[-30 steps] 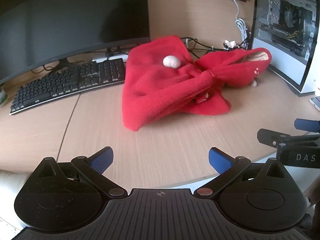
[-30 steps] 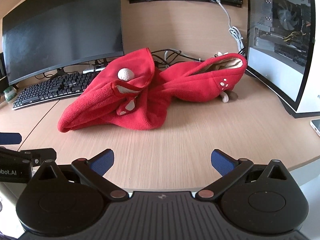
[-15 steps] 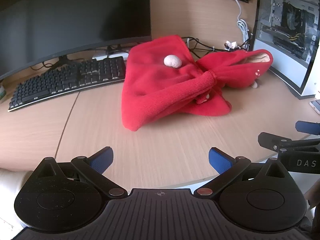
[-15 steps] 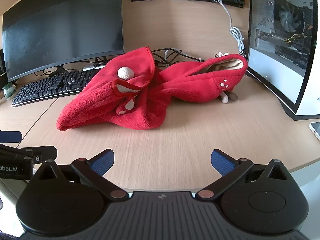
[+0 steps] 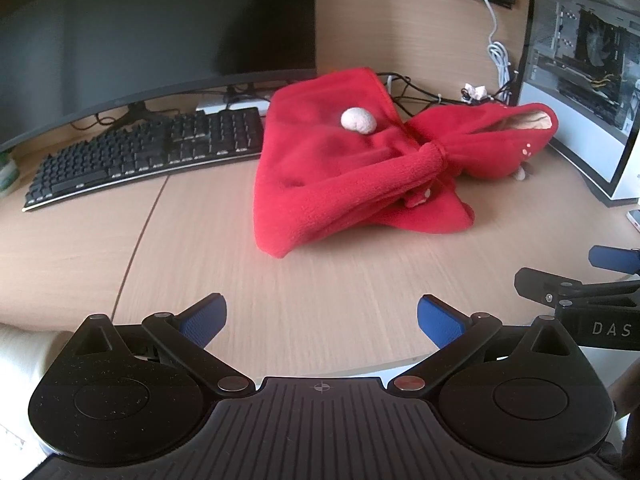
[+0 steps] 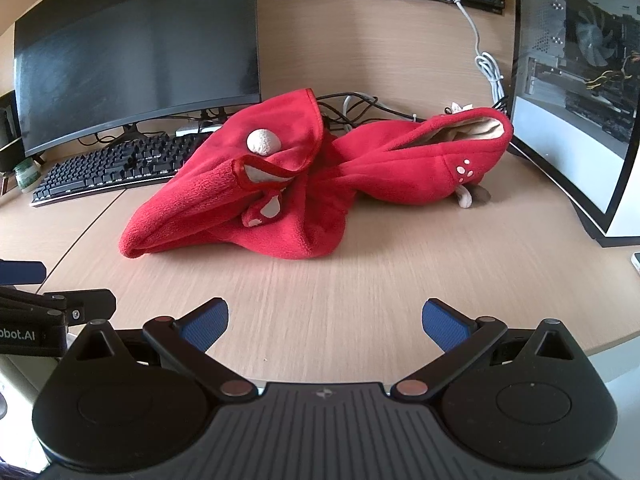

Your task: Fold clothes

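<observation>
A red fleece hooded garment lies crumpled on the wooden desk, with a white pompom on top and a cream-lined hood at the right. It also shows in the right wrist view, with its hood. My left gripper is open and empty over the desk's near edge, short of the garment. My right gripper is open and empty, also short of the garment. The right gripper shows at the right edge of the left wrist view.
A black keyboard and a dark curved monitor stand at the back left. A PC case with a glass side stands at the right. Cables run along the back wall. A phone lies at the right edge.
Both grippers have moved forward a little toward the garment, which looks slightly larger. The garment has not moved. Both grippers stay open.
</observation>
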A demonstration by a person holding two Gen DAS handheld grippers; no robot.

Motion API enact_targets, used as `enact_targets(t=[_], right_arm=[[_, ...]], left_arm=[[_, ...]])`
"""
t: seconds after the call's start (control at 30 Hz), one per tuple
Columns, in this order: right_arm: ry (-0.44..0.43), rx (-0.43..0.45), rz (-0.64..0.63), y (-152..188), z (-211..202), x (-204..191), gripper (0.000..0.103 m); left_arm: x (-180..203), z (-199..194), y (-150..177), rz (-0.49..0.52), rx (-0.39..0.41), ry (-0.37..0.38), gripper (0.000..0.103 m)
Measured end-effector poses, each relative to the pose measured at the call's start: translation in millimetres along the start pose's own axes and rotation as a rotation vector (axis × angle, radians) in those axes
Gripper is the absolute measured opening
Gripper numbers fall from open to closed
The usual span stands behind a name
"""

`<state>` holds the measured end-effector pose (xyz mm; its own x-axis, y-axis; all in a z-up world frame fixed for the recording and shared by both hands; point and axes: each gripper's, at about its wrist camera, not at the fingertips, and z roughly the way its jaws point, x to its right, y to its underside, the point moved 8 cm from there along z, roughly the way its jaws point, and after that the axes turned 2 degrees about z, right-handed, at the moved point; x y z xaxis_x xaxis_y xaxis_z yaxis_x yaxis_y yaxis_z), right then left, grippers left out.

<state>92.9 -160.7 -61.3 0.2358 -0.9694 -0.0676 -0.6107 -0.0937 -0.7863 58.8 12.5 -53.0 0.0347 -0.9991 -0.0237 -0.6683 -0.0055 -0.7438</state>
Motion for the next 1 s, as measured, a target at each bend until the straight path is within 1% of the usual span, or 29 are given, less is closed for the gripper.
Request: enact_targets(t=[0.47, 1.0], right_arm=[[0.0, 0.004, 0.021, 2.6, -6.3, 5.4, 0.103], [0.005, 0.002, 0.004, 2.6, -7.2, 2.8, 0.103]], left_arm=[[4.9, -4.4, 1.0, 0.013, 0.004, 0.009, 0.103], [4.0, -4.3, 0.8, 0.008, 0.004, 0.015, 0.103]])
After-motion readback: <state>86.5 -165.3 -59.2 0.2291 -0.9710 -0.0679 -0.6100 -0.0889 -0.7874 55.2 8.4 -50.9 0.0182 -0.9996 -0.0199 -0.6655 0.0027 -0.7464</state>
